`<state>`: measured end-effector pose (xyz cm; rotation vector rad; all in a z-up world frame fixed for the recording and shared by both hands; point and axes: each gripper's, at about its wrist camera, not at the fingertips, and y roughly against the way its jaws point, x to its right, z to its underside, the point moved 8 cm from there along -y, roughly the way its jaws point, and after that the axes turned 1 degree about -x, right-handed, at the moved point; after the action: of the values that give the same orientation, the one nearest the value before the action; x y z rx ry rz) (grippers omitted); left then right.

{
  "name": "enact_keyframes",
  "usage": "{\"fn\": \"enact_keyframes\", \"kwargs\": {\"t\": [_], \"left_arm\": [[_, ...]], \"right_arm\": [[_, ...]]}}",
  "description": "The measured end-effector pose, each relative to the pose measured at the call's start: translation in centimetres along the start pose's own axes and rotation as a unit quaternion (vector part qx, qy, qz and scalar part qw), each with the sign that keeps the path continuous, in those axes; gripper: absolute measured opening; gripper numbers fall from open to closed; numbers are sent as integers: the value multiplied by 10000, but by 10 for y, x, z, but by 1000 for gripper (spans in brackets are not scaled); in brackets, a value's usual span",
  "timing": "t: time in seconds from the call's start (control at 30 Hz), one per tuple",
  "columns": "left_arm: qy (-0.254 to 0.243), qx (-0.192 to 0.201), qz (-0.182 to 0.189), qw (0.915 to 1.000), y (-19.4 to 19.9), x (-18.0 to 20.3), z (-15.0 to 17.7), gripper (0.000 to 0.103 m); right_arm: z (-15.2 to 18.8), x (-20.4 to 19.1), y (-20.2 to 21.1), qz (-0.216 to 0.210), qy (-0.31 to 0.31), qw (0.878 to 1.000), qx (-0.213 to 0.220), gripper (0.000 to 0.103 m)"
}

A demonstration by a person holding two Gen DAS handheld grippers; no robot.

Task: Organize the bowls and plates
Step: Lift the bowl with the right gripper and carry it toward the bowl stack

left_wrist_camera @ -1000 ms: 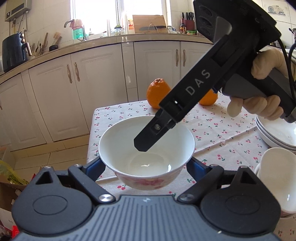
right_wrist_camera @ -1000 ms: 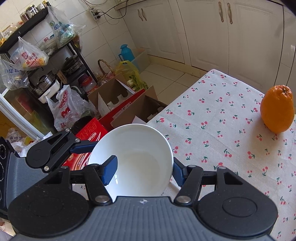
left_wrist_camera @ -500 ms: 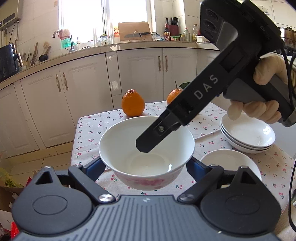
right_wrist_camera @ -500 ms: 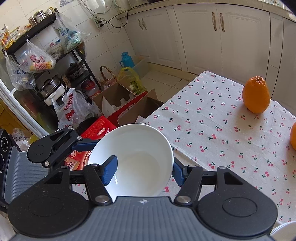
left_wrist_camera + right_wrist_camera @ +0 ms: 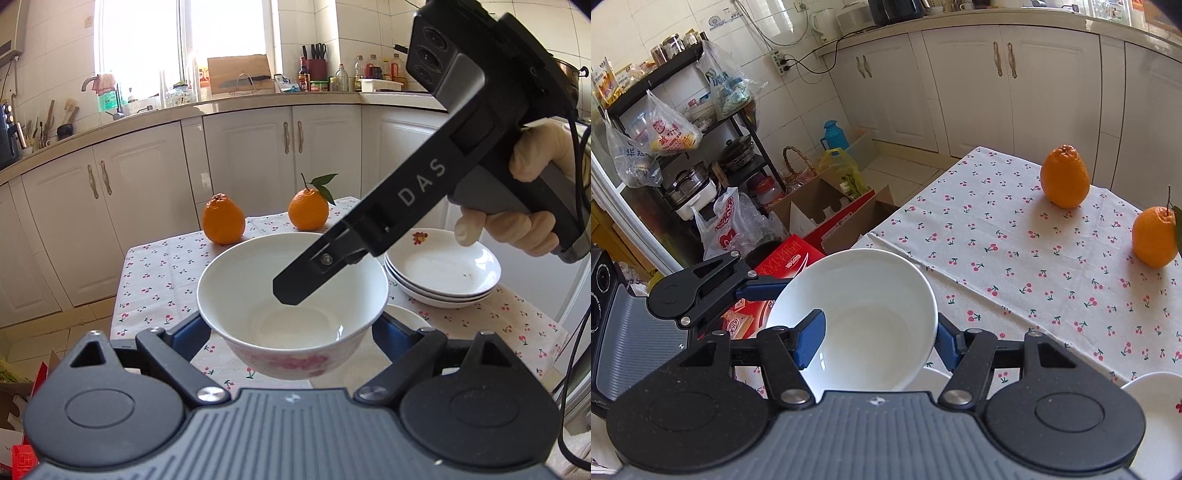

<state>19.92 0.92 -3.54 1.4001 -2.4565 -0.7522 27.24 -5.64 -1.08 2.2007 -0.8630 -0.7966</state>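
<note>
Bowl (image 5: 291, 306) hangs above the table (image 5: 155, 266), gripped across its sides by the left gripper (image 5: 291, 332) and at its rim by the right gripper (image 5: 875, 338); plates (image 5: 441, 269) already stacked, bowls not yet

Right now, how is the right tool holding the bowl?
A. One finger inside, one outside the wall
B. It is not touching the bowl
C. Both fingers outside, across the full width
A: on the right tool, one blue finger sits inside the bowl, the other outside its wall.
</note>
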Motion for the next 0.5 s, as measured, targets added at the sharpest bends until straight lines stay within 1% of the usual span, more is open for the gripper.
{"fn": "enact_keyframes", "kwargs": {"t": [0.2, 0.5], "left_arm": [[-113, -46, 162, 9998, -3, 20, 4, 94], [-124, -226, 393, 9989, -14, 41, 15, 94]], "right_arm": [[22, 7, 14, 116, -108, 9999, 64, 68], [49, 21, 18, 214, -319, 9993, 22, 68]]}}
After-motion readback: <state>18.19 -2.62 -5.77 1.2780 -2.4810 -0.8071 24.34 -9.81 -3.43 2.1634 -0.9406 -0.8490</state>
